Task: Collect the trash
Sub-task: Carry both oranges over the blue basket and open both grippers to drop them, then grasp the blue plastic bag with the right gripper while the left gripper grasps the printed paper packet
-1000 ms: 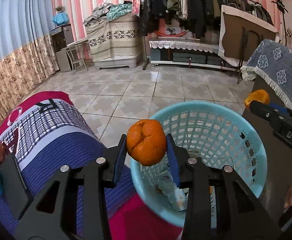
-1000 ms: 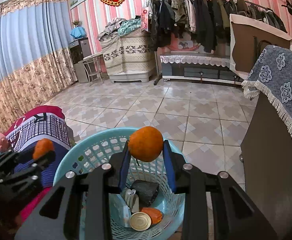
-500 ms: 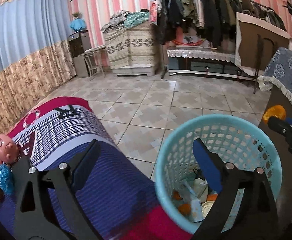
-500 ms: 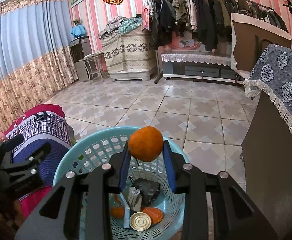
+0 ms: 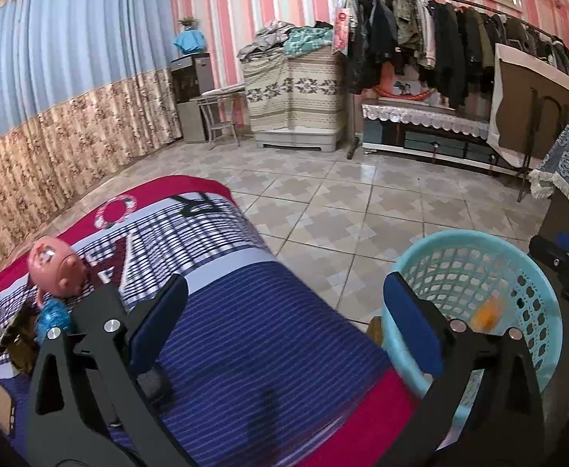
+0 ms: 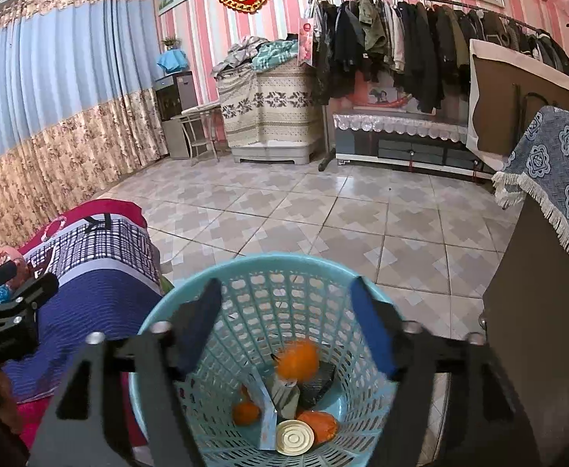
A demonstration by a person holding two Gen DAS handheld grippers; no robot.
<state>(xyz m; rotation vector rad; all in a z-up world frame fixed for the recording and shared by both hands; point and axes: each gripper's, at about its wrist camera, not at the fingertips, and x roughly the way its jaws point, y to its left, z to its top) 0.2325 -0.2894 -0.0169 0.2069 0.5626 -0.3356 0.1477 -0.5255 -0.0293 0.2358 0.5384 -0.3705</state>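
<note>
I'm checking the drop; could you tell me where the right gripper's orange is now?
In the right wrist view, the orange is inside the blue basket, blurred above the trash, below the open right gripper.

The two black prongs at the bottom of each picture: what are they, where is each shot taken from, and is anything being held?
No robot here: a person carries a two-finger gripper in each hand, with a fisheye camera on each looking forward along the fingers. So the prongs are the gripper's own fingers.

The left wrist view shows the left gripper over a striped blanket, with a pink pig toy at its left. The right wrist view shows the right gripper directly above a light blue basket.

Nothing is held. Both grippers' jaws have just been opening and stand open with nothing between them. A blurred orange fruit is inside the basket, above other trash, including a round can lid. Whether it has landed, the blur leaves unclear.
</note>
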